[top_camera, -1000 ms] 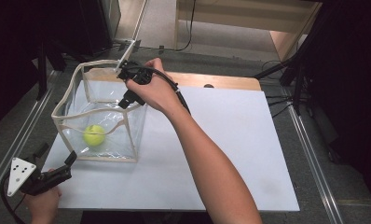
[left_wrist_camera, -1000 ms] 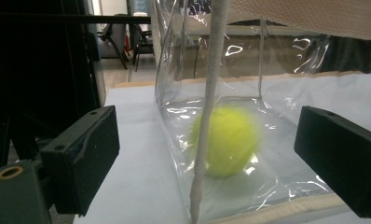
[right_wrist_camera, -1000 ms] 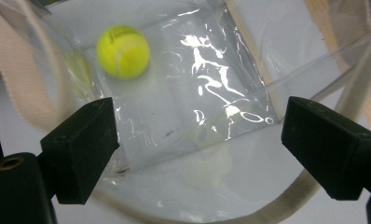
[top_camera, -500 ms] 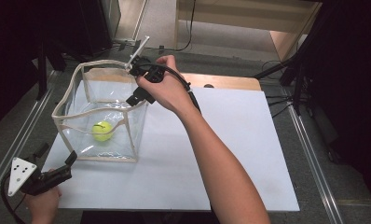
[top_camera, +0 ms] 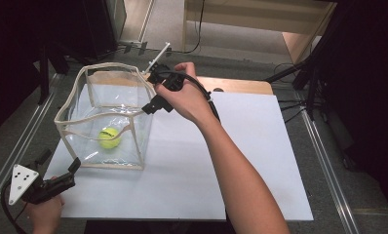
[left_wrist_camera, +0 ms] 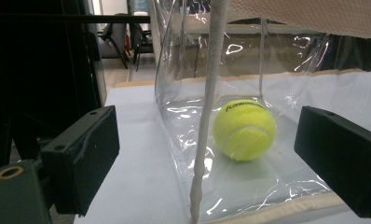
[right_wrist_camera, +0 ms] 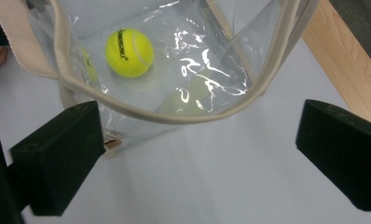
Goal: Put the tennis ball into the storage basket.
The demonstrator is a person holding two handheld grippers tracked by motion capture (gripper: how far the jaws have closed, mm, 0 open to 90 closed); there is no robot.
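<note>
From the high view, a see-through bag (top_camera: 109, 122) with cream edges stands on the white board (top_camera: 221, 161), over at about 9 o'clock from the board's middle. A yellow tennis ball (top_camera: 108, 138) lies on the bottom of the bag. The right gripper (top_camera: 152, 105) is held by the right hand (top_camera: 184, 97) just above the bag's rim at the 3 o'clock side, and its jaws have just been opening, with nothing between them. The left gripper (top_camera: 60, 178) sits low at 7 o'clock, held by the left hand (top_camera: 45, 212), just beside the bag's near corner. In the left gripper view, the two black jaws stand wide apart with nothing held. Between them, farther off, is the bag's corner seam (left_wrist_camera: 207, 116), going up and down, and the ball (left_wrist_camera: 244, 129) rests inside the bag at about 1 o'clock from the seam's foot. In the right gripper view, the jaws are also wide apart and hold nothing. The bag's cream rim (right_wrist_camera: 174, 116) curves across the middle, and the ball (right_wrist_camera: 129, 52) lies inside the bag at 11 o'clock. A strip of wooden table (right_wrist_camera: 346, 65) shows at 2 o'clock.
</note>
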